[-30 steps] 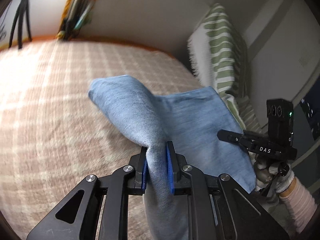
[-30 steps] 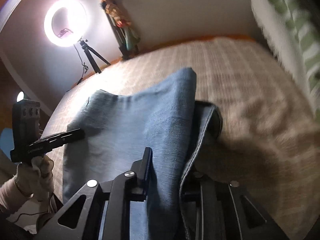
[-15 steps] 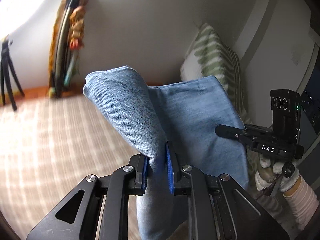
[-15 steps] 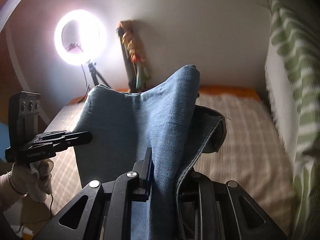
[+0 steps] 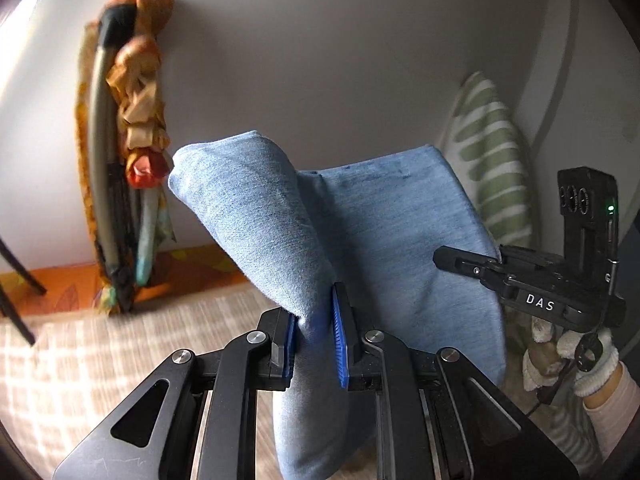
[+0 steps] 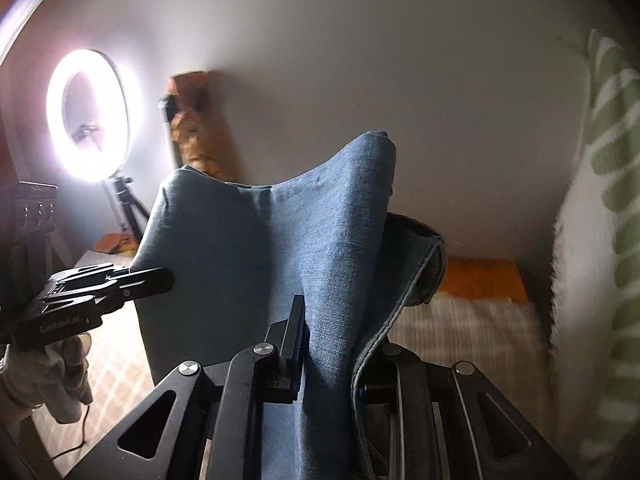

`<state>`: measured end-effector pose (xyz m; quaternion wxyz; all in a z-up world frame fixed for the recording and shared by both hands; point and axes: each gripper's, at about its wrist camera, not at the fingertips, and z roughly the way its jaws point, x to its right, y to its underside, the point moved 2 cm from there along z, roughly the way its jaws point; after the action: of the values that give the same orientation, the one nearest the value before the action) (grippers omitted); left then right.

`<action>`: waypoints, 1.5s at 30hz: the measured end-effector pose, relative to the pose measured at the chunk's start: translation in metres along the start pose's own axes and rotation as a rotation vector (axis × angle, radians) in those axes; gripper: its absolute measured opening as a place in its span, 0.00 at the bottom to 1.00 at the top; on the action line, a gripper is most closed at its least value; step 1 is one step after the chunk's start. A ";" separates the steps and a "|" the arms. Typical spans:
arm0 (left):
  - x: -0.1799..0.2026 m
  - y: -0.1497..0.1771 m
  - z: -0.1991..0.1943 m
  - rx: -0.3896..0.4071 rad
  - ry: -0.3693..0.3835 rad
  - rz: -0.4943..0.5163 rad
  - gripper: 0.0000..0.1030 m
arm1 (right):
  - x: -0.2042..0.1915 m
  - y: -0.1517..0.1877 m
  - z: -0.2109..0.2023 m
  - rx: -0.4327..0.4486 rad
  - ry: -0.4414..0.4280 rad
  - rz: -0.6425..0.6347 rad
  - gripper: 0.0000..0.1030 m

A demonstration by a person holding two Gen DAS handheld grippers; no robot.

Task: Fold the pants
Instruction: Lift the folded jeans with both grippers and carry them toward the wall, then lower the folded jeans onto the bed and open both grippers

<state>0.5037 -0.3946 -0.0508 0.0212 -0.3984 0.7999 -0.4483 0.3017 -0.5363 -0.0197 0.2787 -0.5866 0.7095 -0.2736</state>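
Pants [image 6: 328, 240] hem, right view only

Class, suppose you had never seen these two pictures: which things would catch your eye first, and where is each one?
First, the blue pants, held up in the middle of both views, pinched by the left gripper and the right gripper. Next, the glowing ring light on its tripod at far left in the right wrist view. Then the green-striped pillow at the right, against the wall.
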 end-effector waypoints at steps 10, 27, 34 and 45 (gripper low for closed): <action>-0.037 -0.002 0.076 -0.038 -0.071 -0.053 0.14 | 0.034 0.000 0.105 -0.069 0.029 0.006 0.18; -0.040 0.010 0.055 -0.083 -0.208 -0.006 0.35 | 0.061 0.006 0.096 -0.088 0.180 0.055 0.69; -0.025 0.010 0.019 -0.066 -0.172 0.017 0.53 | 0.048 0.013 0.051 -0.051 0.176 0.038 0.72; 0.003 0.020 -0.076 -0.005 -0.182 0.019 0.74 | 0.008 0.034 -0.032 0.012 0.155 0.022 0.88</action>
<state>0.4594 -0.3374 -0.0187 0.0968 -0.4301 0.7994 -0.4082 0.2541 -0.5362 -0.0225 0.2297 -0.5540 0.7337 -0.3194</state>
